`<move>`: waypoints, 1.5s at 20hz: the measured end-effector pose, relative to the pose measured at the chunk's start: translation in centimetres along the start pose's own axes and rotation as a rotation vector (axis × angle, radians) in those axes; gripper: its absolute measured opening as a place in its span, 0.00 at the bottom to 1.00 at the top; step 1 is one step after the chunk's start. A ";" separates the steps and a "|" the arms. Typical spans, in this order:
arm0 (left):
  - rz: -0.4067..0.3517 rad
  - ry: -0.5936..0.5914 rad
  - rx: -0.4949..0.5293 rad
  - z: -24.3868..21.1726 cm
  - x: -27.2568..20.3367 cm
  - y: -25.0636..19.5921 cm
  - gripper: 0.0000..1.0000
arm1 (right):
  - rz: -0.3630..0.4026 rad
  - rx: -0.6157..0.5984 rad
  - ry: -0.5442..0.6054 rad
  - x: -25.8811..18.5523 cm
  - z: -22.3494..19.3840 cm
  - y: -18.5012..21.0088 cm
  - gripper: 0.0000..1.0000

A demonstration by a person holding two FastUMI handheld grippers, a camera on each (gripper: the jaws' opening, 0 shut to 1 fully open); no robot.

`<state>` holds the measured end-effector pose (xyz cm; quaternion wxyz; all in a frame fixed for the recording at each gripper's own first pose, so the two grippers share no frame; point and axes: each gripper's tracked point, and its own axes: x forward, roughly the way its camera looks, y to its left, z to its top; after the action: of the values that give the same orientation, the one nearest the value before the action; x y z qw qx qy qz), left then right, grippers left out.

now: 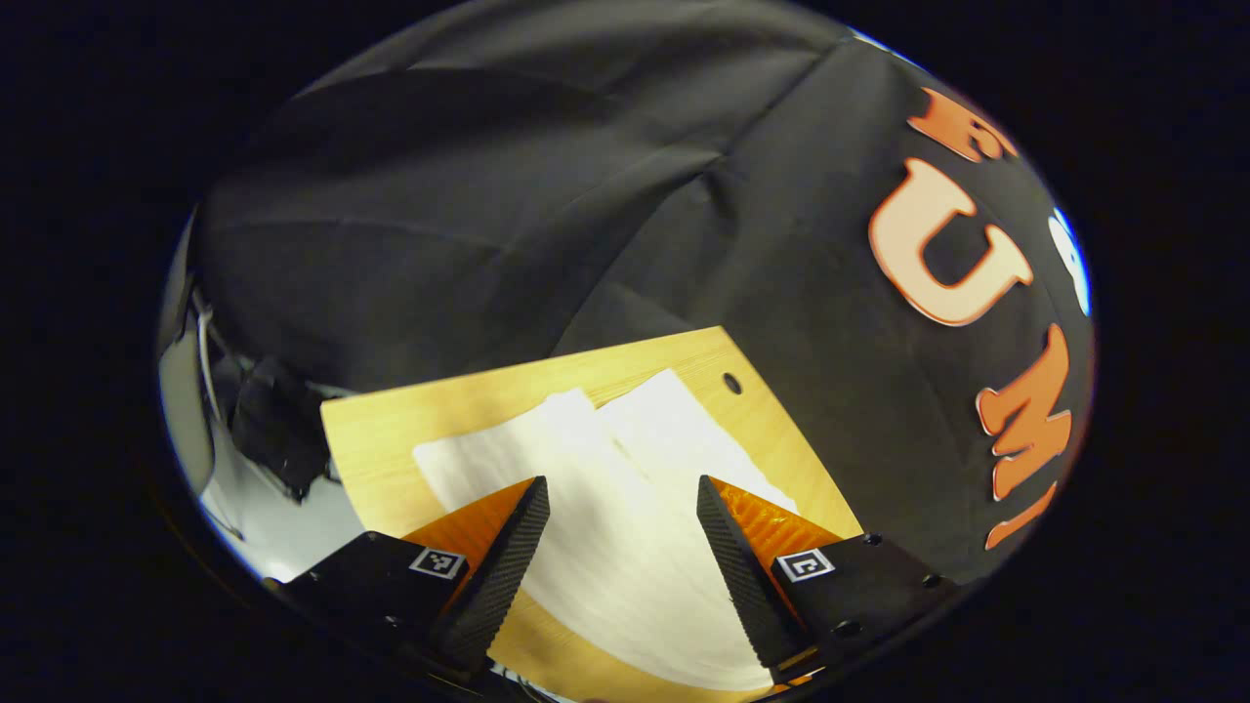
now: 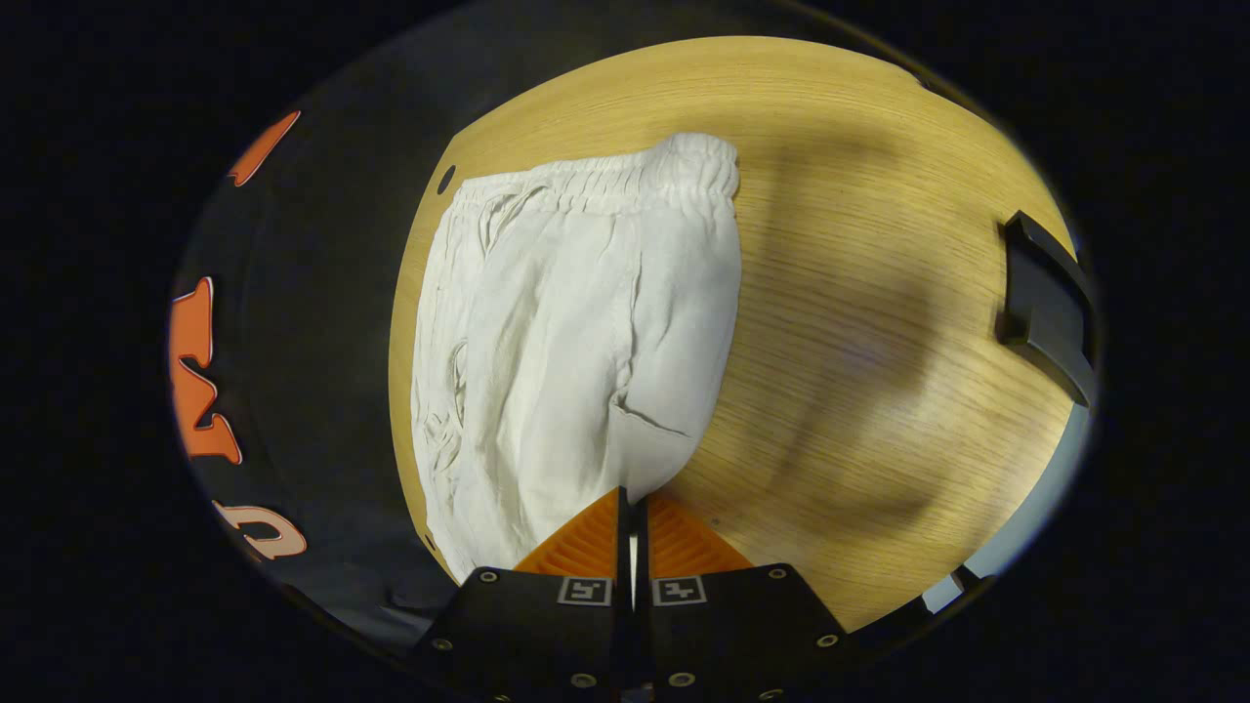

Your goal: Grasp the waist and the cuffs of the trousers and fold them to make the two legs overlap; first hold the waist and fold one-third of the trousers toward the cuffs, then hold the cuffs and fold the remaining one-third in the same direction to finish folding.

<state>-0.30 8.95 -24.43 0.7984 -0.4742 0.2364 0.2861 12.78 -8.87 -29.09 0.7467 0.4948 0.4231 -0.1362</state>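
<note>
Bare tabletop (image 2: 879,322) lies open beside the white trousers (image 2: 576,332), passable up to a black fixture (image 2: 1045,303) at its far edge. Booth wall (image 1: 469,225) closes off the tabletop's other sides.

The left gripper (image 1: 623,493) has two wedge-shaped fingers with ribbed inner faces, each on a boxy black block with a small square black-and-white marker and dark screws. The right gripper (image 2: 632,513) has the same black blocks, a square marker on each beside the centre seam, and round silver screws along their near edges.
</note>
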 end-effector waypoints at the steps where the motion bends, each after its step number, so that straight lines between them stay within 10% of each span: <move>1: 0.019 0.029 -0.046 -0.9 0.3 1.3 1.00 | 0.000 0.002 0.003 0.0 0.0 0.0 0.01; 8: 0.073 0.189 -0.283 -5.3 3.7 5.6 1.00 | -0.011 0.007 0.009 -0.1 0.0 -0.1 0.01; 21: 0.138 0.266 -0.300 -6.4 6.9 7.0 0.97 | -0.034 0.038 0.002 -0.2 -0.1 -0.4 0.01; 27: 0.119 0.325 -0.302 -7.5 8.5 6.5 0.59 | -0.030 0.042 0.003 -0.2 -0.1 -0.3 0.01; 30: 0.149 0.333 -0.288 -8.0 9.1 6.8 0.01 | -0.041 0.023 0.001 -0.3 0.0 -0.3 0.01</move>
<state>0.88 6.58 -38.07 0.6492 -0.6051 0.3560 0.2928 12.43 -9.02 -29.05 0.7379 0.4947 0.4318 -0.1561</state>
